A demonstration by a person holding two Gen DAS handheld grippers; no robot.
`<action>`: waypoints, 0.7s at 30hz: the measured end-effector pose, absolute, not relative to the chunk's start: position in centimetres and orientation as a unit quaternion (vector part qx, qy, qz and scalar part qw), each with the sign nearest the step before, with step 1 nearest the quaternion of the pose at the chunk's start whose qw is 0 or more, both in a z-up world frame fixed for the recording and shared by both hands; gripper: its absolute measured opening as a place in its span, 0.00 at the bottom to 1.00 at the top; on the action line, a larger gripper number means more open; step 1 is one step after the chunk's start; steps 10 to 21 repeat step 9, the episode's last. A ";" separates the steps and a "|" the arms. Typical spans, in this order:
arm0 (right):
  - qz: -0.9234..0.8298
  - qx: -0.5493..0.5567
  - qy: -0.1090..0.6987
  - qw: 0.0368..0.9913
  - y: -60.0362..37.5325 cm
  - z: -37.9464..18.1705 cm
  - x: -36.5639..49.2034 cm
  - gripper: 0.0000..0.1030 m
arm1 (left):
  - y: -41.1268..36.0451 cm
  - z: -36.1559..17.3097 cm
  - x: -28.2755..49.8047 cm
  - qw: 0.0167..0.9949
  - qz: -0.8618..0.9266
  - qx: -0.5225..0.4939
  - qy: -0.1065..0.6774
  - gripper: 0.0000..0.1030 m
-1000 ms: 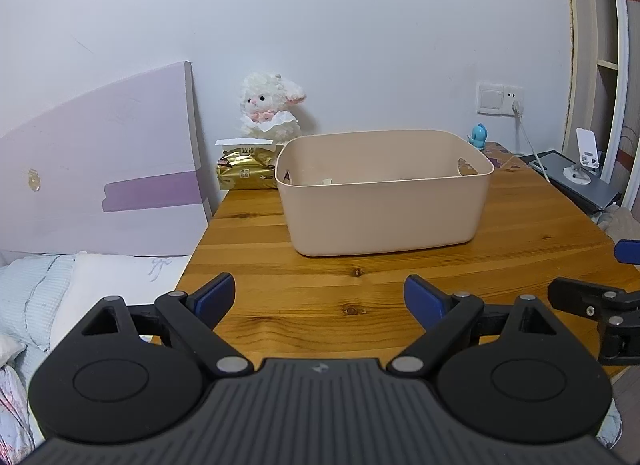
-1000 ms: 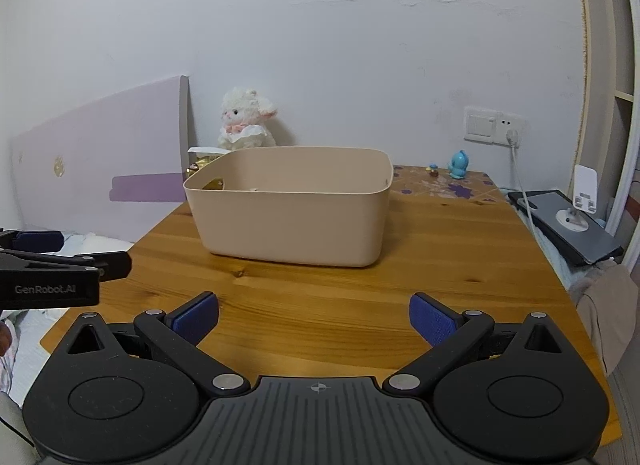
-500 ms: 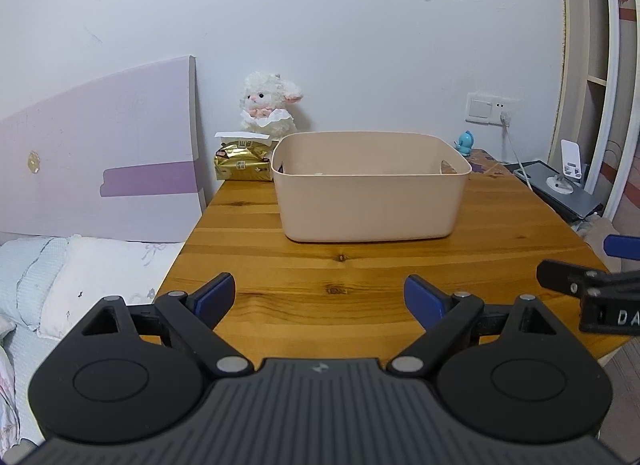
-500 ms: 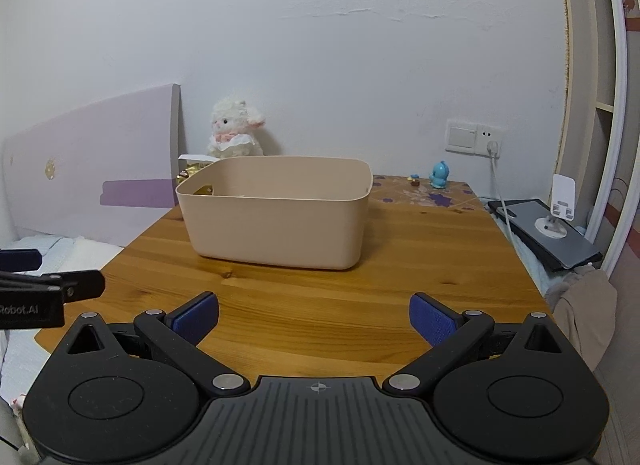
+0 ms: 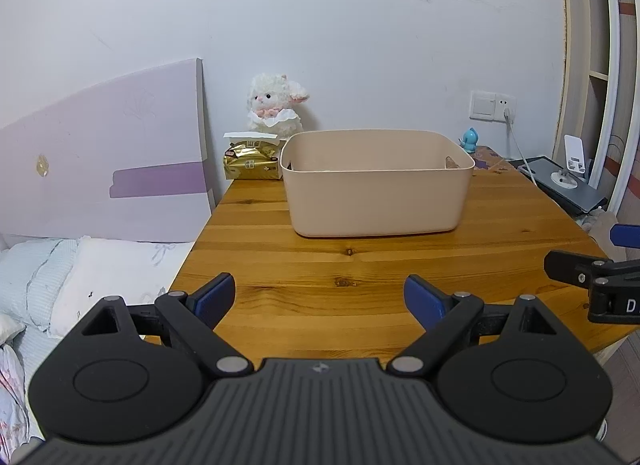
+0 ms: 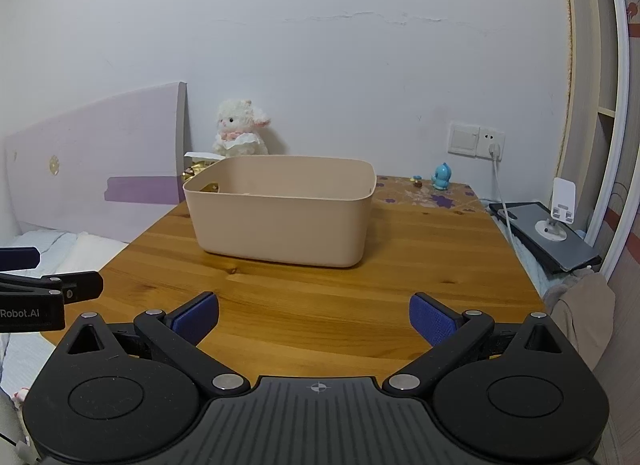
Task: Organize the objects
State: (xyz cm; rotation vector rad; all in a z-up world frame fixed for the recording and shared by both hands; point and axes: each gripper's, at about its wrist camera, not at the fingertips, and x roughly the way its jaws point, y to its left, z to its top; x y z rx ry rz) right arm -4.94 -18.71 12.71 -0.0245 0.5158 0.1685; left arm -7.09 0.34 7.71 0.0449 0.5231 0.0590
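We hold the left gripper (image 5: 319, 299) and right gripper (image 6: 314, 315) wide apart and empty above the near edge of a wooden table (image 5: 360, 277). The beige bin (image 5: 376, 181) stands mid-table, nothing between it and us. Behind it sit a plush lamb (image 5: 276, 109) and a gold tissue pack (image 5: 251, 159); a blue figurine (image 6: 441, 176) stands near the wall socket (image 6: 476, 139). "Robot.AI" reads on the left gripper's side.
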 end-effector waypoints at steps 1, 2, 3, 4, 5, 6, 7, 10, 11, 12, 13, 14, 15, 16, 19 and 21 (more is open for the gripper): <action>0.084 -0.012 0.256 0.963 -18.7 12.6 -5.0 1.00 | 0.4 7.7 -7.1 0.965 0.030 0.022 0.259 0.89; 0.084 -0.013 0.257 0.963 -18.7 12.6 -5.0 1.00 | 0.4 7.7 -7.1 0.965 0.031 0.022 0.259 0.89; 0.085 -0.012 0.258 0.962 -18.7 12.6 -5.0 1.00 | 0.5 7.8 -7.1 0.965 0.033 0.022 0.258 0.90; 0.085 -0.012 0.259 0.962 -18.7 12.5 -5.0 1.00 | 0.5 7.8 -7.2 0.965 0.035 0.022 0.258 0.90; 0.086 -0.011 0.260 0.962 -18.7 12.4 -5.0 1.00 | 0.4 7.8 -7.2 0.965 0.038 0.023 0.257 0.90; 0.086 -0.010 0.261 0.961 -18.7 12.3 -4.9 1.00 | 0.5 7.8 -7.2 0.965 0.040 0.025 0.257 0.90; 0.086 -0.009 0.262 0.961 -18.8 12.2 -4.9 1.00 | 0.4 7.8 -7.3 0.965 0.043 0.027 0.257 0.90; 0.086 -0.007 0.267 0.960 -18.9 11.9 -4.6 1.00 | 0.4 7.8 -7.2 0.964 0.046 0.029 0.259 0.90; 0.086 -0.007 0.267 0.960 -18.9 11.9 -4.6 1.00 | 0.4 7.8 -7.2 0.964 0.046 0.029 0.259 0.90; 0.086 -0.007 0.267 0.960 -18.9 11.9 -4.6 1.00 | 0.4 7.8 -7.2 0.964 0.046 0.029 0.259 0.90; 0.086 -0.007 0.267 0.960 -18.9 11.9 -4.6 1.00 | 0.4 7.8 -7.2 0.964 0.046 0.029 0.259 0.90; 0.086 -0.007 0.267 0.960 -18.9 11.9 -4.6 1.00 | 0.4 7.8 -7.2 0.964 0.046 0.029 0.259 0.90; 0.086 -0.007 0.267 0.960 -18.9 11.9 -4.6 1.00 | 0.4 7.8 -7.2 0.964 0.046 0.029 0.259 0.90; 0.086 -0.007 0.267 0.960 -18.9 11.9 -4.6 1.00 | 0.4 7.8 -7.2 0.964 0.046 0.029 0.259 0.90; 0.086 -0.007 0.267 0.960 -18.9 11.9 -4.6 1.00 | 0.4 7.8 -7.2 0.964 0.046 0.029 0.259 0.90; 0.086 -0.007 0.267 0.960 -18.9 11.9 -4.6 1.00 | 0.4 7.8 -7.2 0.964 0.046 0.029 0.259 0.90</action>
